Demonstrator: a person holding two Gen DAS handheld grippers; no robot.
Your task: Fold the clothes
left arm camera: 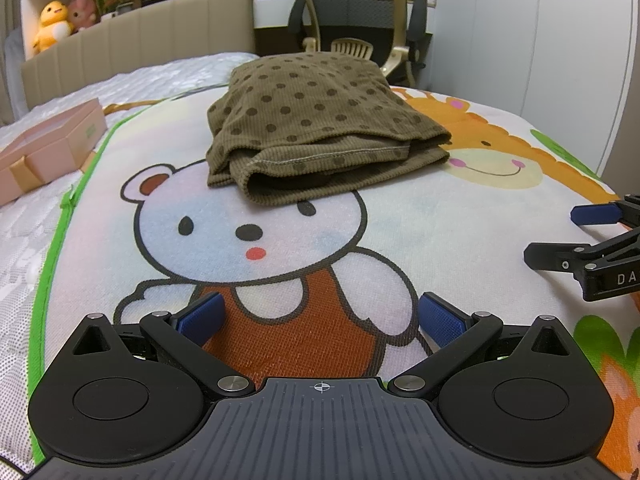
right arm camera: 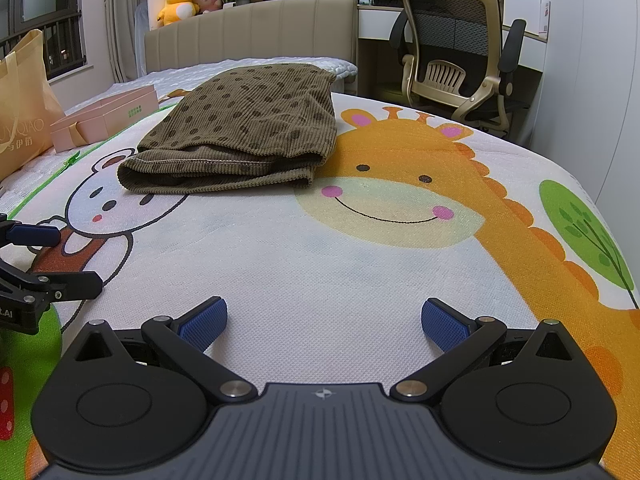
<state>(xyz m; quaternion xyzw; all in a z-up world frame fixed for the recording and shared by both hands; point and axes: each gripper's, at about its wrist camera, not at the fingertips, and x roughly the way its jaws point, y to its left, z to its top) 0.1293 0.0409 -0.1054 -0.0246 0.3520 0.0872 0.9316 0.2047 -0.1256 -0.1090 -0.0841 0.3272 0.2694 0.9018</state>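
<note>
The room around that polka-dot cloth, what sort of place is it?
Most likely a bedroom with a desk corner. The brown dotted garment lies folded on a bed with a padded headboard, plush toys sit on the shelf behind, and an office chair stands beside.

Your right gripper (left arm camera: 556, 236) runs off the left view's right edge, so you get only two fingers and a label cut to "DA". Same for the left gripper (right arm camera: 60, 256) in the right view, sliced by the left edge. The garment (left arm camera: 316, 120) is folded over itself, inner layers hidden (can't tell what kind it is). It covers part of the bear (left arm camera: 248, 232). The bag (right arm camera: 24, 120) is cut off, its print only partly readable.
</note>
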